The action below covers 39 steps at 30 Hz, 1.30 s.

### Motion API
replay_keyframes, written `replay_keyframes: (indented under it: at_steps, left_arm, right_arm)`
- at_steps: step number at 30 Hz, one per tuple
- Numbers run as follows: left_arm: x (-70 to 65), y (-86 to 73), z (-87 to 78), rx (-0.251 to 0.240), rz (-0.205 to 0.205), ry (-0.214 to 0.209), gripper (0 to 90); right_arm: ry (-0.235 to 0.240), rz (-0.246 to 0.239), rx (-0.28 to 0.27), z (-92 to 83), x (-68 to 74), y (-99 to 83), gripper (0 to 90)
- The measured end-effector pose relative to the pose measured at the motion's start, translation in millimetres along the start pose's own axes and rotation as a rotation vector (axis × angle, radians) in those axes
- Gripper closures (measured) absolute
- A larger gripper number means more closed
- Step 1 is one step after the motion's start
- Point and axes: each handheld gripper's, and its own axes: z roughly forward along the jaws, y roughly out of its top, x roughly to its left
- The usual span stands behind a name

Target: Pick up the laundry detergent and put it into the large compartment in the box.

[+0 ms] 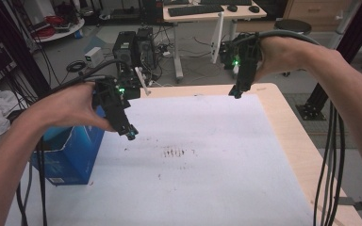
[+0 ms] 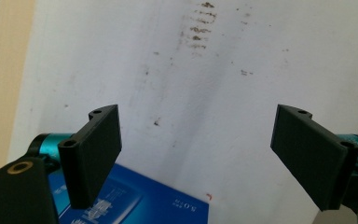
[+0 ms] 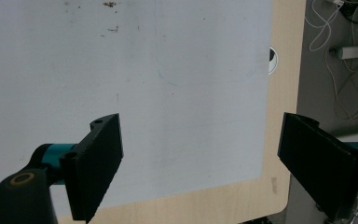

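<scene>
Both grippers are being held in the air above the table (image 1: pixel 283 141), with nothing between their jaws. The left gripper (image 1: pixel 131 135) is being carried just beside the blue carton (image 1: pixel 70 155), which is standing at the table's left edge; in the left gripper view its jaws are being kept wide apart, and the carton's top (image 2: pixel 135 200) is lying directly beneath them. The right gripper (image 1: pixel 235 94) is being held higher, near the far right corner and well apart from the carton; in the right gripper view its jaws are likewise spread, with the white sheet (image 3: pixel 135 84) and the wooden table edge (image 3: pixel 284 93) lying below.

The step in hand is judged to be an approach: the carton is the thing nearest a tool, and it is not yet being touched. The next move would call for the left gripper to be lowered and turned so that the spread jaws straddle one carton wall or an edge of it before being closed; the carton is broader than the jaw gap, so a grip across its full width is unlikely to be possible.

White lettering is printed on the carton's top, but it is too small and blurred to be read. Brown smudges (image 1: pixel 174 152) are marking the middle of the sheet.
</scene>
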Motion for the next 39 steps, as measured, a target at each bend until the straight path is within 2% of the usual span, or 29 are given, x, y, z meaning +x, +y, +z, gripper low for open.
replay_keyframes:
  at_steps: [6,10,11,14,19,24,31,39]
  left_arm:
    - [-7.5,3.6,28.7,0.022,0.018,-0.022,16.3]
    - [-11.0,5.3,38.9,0.024,0.025,-0.042,16.3]
    - [-14.6,7.1,47.5,0.037,0.037,-0.048,16.3]
    - [-19.9,8.3,57.2,0.062,0.053,-0.056,16.3]
    - [-27.1,10.3,69.9,0.075,0.086,-0.082,16.3]
    - [-28.9,13.5,75.8,0.089,0.094,-0.093,16.3]
    - [-32.4,15.3,74.7,0.088,0.110,-0.089,16.3]
    - [-33.5,14.3,72.6,0.091,0.105,-0.087,16.3]
  right_arm:
    - [-0.005,0.001,-0.001,-0.9,0.9,0.1,13.2]
    - [-0.006,-0.001,-0.004,-1.7,0.8,0.3,13.2]
    - [-0.006,-0.001,-0.004,-1.6,0.9,0.3,13.2]
    - [-0.006,0.006,-0.003,-0.7,1.3,0.4,13.2]
    - [-0.004,0.001,-0.009,0.6,0.8,1.6,13.2]
    - [-0.002,0.005,-0.002,1.4,2.2,3.7,13.2]
    - [-0.005,0.004,-0.004,-2.0,4.4,3.3,13.2]
    - [-0.010,-0.003,-0.010,-3.5,5.1,2.3,13.2]
